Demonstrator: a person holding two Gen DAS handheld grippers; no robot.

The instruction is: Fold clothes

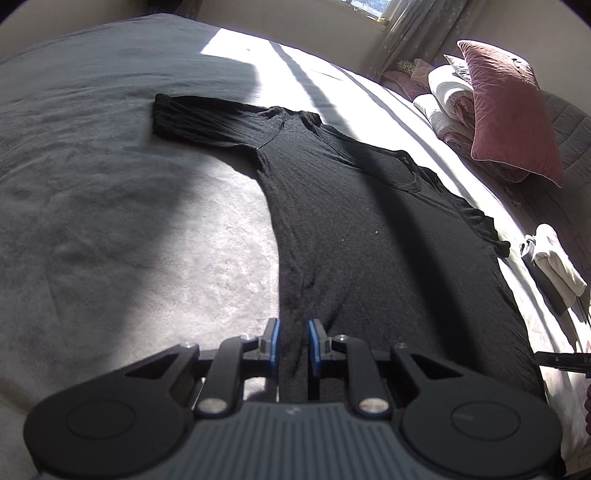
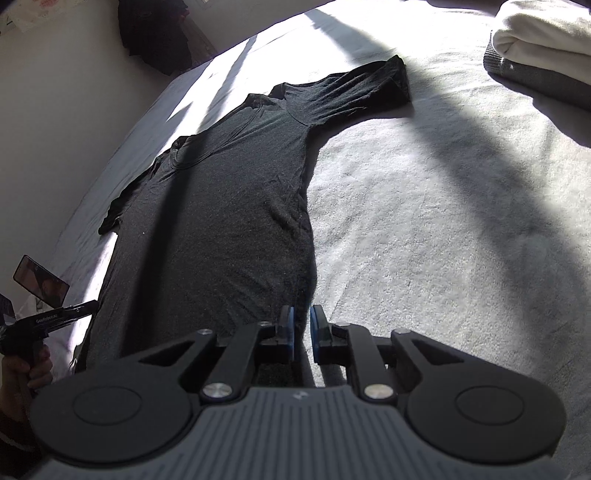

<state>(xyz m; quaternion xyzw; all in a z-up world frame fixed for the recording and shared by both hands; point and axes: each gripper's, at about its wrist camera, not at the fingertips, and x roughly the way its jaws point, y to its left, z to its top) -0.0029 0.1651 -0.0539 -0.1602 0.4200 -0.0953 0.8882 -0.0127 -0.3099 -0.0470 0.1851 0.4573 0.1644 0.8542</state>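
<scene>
- Lying flat on the bed [image 1: 92, 177]: a black T-shirt [image 1: 354, 229], spread lengthwise, both short sleeves out to the sides, neckline at the far end.
- Bed cover is pale and plush; strong sunlight falls across it in bands, with broad shadows cutting over shirt and cover.
- Left claw [image 1: 293, 341] sits at the shirt's near hem, at its left corner. Blue-padded fingers [image 1: 275, 339] stand close together with a fold of the black fabric running up between them; it looks pinched on the hem.
- Right claw [image 2: 301, 332] is at the other near corner, on the shirt's right edge. Its pads [image 2: 317, 332] are likewise drawn in narrow, dark cloth between them, gripping the hem edge.
- Seen from the right wrist view, a hand [image 2: 26, 373] at lower left holds the other claw's handle beside the shirt's hem.
- Small phone-like screen [image 2: 40, 282] is mounted above that handle.
- Pink cushion [image 1: 513, 110] leans at the head of the bed, with rolled white bedding [image 1: 447, 96] just beside it.
- Folded pale clothes [image 1: 554, 262] rest near the shirt's right sleeve, not touching it.
- Window with curtain [image 1: 402, 33] behind the cushion, far end of the room.
</scene>
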